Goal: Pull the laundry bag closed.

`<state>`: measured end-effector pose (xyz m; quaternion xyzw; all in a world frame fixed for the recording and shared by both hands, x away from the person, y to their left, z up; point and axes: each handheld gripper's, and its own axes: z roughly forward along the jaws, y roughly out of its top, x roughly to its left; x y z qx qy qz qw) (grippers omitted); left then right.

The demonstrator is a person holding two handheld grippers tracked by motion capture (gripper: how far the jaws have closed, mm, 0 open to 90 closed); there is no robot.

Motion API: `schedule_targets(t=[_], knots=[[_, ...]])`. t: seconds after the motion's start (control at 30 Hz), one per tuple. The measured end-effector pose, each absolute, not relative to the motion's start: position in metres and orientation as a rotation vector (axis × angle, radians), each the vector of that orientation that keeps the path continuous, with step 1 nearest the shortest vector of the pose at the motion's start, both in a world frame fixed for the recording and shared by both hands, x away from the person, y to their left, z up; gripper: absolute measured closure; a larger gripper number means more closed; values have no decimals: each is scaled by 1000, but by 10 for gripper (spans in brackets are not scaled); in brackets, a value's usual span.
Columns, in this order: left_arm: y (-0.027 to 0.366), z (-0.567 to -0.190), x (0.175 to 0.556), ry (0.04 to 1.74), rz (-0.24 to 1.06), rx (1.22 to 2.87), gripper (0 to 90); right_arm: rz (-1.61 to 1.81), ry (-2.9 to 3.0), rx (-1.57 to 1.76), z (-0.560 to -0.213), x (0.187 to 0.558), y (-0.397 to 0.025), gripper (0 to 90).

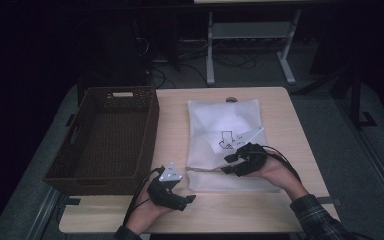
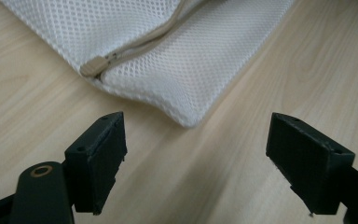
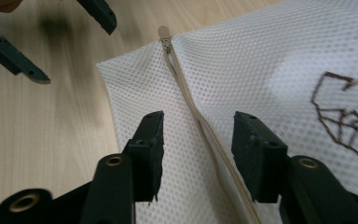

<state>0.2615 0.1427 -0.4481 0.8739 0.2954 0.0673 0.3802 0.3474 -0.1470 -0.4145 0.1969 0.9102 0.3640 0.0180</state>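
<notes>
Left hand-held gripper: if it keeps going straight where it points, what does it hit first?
Probably the near corner of the white mesh bag, just ahead of the open left hand-held gripper; the zipper pull lies beyond, off to one side. Depth is unclear.

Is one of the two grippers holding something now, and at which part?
Nothing is held. The left gripper is open near the mesh bag corner; the right gripper is open astride its zipper.

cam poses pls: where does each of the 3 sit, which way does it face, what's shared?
High view: above the person's side, facing forward and down on table, basket, mesh bag; both hands, both tools.
Left gripper view: on left tool, facing bag corner, zip pull; open jaws.
Right gripper view: on right tool, straddling zip; left tool beyond.
Shared: bag, zip.
</notes>
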Motion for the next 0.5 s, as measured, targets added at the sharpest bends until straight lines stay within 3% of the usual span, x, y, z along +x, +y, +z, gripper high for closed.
schedule_targets(t=[0.5], knots=[[149,-454,256,768,142,2241,173,1164,2879,447,-421,363,-84,657]])
